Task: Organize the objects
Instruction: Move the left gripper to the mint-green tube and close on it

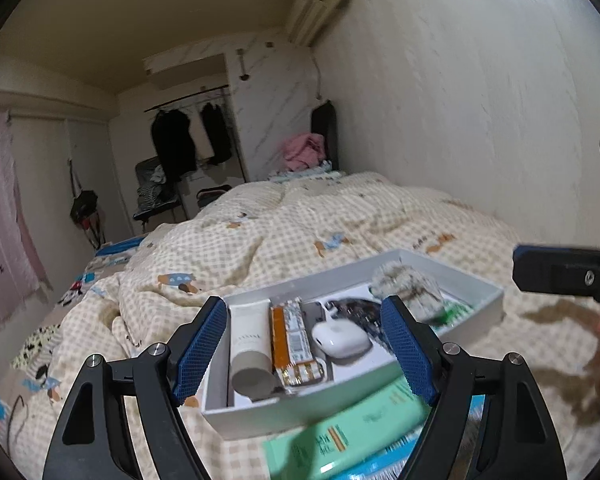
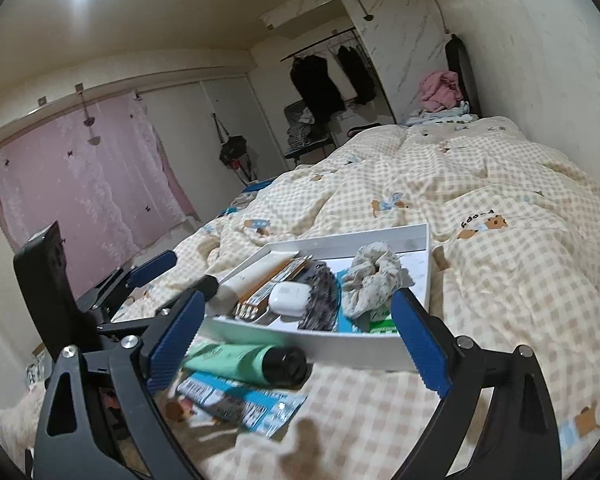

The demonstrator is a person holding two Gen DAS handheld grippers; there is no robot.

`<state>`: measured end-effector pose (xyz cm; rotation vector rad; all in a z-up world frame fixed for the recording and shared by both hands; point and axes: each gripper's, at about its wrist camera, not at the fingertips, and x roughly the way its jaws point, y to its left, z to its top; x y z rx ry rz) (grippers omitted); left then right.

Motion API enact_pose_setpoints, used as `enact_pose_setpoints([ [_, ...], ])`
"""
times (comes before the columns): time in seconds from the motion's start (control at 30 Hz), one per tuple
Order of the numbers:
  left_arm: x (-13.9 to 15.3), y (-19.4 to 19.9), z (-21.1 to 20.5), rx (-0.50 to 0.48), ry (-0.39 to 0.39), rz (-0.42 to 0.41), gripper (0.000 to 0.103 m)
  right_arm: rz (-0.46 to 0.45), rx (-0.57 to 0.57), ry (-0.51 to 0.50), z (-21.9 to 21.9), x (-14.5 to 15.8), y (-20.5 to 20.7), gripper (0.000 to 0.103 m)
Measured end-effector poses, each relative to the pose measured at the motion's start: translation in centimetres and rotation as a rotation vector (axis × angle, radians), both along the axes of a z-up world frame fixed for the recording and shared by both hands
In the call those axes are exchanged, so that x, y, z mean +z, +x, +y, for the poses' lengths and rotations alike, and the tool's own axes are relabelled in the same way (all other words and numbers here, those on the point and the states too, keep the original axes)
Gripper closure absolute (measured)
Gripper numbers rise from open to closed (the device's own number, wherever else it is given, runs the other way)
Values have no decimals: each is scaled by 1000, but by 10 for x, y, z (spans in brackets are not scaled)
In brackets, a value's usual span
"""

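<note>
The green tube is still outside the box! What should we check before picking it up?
1. Left gripper open and empty: ok, nothing is between its fingers.
2. Right gripper open and empty: ok.
3. Green tube free to grab: ok, it lies on the blanket just in front of the box, with nothing on top.
4. Blue packet clear of the tube: not ok, it lies right beside it and could get pinched too.
5. Room in the box for the tube: cannot tell; a white tube, earbud case and scrunchie already fill much of it.
6. Box sitting flat: cannot tell on the rumpled blanket.
</note>
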<state>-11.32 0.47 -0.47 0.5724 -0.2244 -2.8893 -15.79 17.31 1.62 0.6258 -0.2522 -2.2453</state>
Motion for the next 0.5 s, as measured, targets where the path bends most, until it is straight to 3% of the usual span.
enact_pose_setpoints([
  [0.5,13,26,17,-69,-31,-57,22,101,203,127,-19,4,32,6],
])
